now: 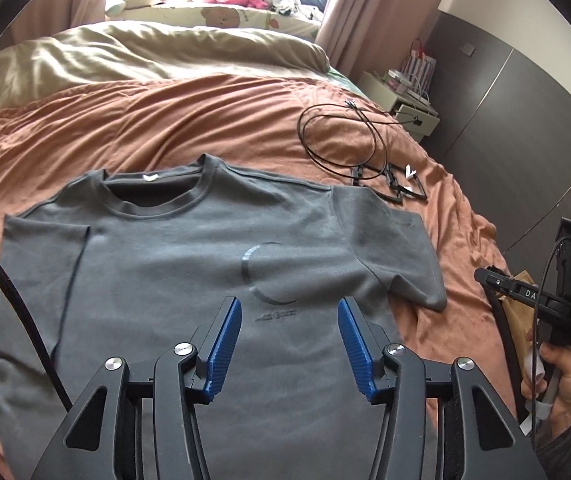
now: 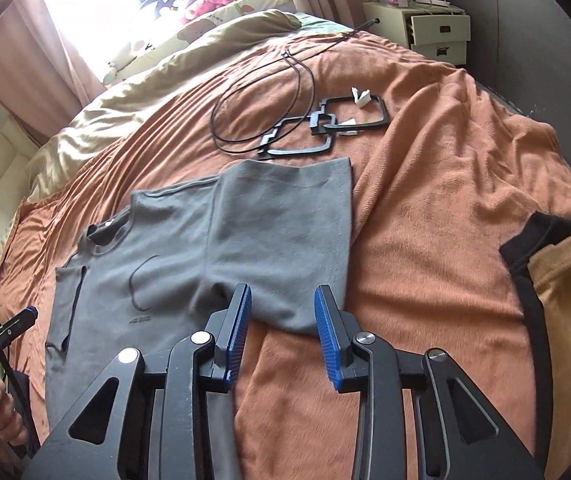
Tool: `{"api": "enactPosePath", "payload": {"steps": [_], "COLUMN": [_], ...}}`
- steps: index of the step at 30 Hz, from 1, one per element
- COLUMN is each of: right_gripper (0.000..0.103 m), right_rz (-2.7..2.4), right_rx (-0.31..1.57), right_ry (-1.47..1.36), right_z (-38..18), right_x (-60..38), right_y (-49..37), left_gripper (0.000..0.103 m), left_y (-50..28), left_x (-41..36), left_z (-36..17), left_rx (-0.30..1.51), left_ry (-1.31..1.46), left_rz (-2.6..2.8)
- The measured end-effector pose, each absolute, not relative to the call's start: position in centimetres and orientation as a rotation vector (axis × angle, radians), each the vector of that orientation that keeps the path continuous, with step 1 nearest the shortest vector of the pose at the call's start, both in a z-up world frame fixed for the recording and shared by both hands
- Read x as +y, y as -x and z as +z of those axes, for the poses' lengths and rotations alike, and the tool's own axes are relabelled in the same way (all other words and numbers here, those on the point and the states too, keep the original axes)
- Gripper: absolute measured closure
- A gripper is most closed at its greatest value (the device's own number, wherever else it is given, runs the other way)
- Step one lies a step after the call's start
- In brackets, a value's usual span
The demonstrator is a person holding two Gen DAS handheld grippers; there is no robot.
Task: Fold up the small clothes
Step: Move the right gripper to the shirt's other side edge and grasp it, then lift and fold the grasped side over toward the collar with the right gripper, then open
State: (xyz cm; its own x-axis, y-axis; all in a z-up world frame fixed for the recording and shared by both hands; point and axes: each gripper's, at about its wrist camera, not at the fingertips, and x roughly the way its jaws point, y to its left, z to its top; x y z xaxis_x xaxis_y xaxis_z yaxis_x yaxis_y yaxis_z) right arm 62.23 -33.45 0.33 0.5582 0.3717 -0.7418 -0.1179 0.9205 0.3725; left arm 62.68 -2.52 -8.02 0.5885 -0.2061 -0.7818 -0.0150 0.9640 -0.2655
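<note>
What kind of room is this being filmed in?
Almost certainly a bedroom: a bed with an orange blanket, pillows and soft toys by the curtained window, and a small bedside drawer unit. A grey T-shirt lies spread for folding.

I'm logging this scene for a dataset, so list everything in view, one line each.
T-shirt: one, grey, spread flat on the bedspread.
Bedspread: one, orange, covering the bed.
Duvet: one, beige, far end of the bed.
Cable: one, black, looped beyond the shirt.
Frames: two, black, by the cable.
Garment: one, tan and black, right edge of the bed.
Nightstand: one, cream, beside the bed.
Left gripper: blue fingers apart, over the shirt.
Right gripper: blue fingers apart, at the sleeve.
</note>
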Motion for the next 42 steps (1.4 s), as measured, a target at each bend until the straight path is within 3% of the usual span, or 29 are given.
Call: {"api": "enactPosePath", "payload": {"steps": [9, 16, 21, 24, 42], "right_gripper": [0.073, 0.073, 0.095, 0.102, 0.103], "right_rz": [0.265, 0.262, 0.28, 0.291, 0.38], "right_rx": [0.985, 1.017, 1.031, 1.024, 0.885], "right_ry": [-0.346, -0.365, -0.383, -0.346, -0.203], "right_z": [-5.0, -7.7, -8.8, -7.9, 2.2], "right_x": [-34.3, -34.4, -33.8, -33.5, -30.0], "right_y": [-67.9, -70.3, -70.8, -70.7, -69.0], "left_gripper": [0.063, 0.065, 0.066, 0.066, 0.066], "left_y": [-68.5, -71.2, -72.3, -72.4, -74.3], "left_x": [-4.2, -5.7, -6.9, -7.3, -10.0], "left_z": [-13.7, -17.0, -18.5, -19.0, -20.1], "left_rx": [0.984, 1.009, 1.026, 1.029, 1.033], "left_ry": [0.264, 0.271, 0.253, 0.259, 0.312], "left_rz": [-0.129, -0.159, -0.183, -0.193, -0.232]}}
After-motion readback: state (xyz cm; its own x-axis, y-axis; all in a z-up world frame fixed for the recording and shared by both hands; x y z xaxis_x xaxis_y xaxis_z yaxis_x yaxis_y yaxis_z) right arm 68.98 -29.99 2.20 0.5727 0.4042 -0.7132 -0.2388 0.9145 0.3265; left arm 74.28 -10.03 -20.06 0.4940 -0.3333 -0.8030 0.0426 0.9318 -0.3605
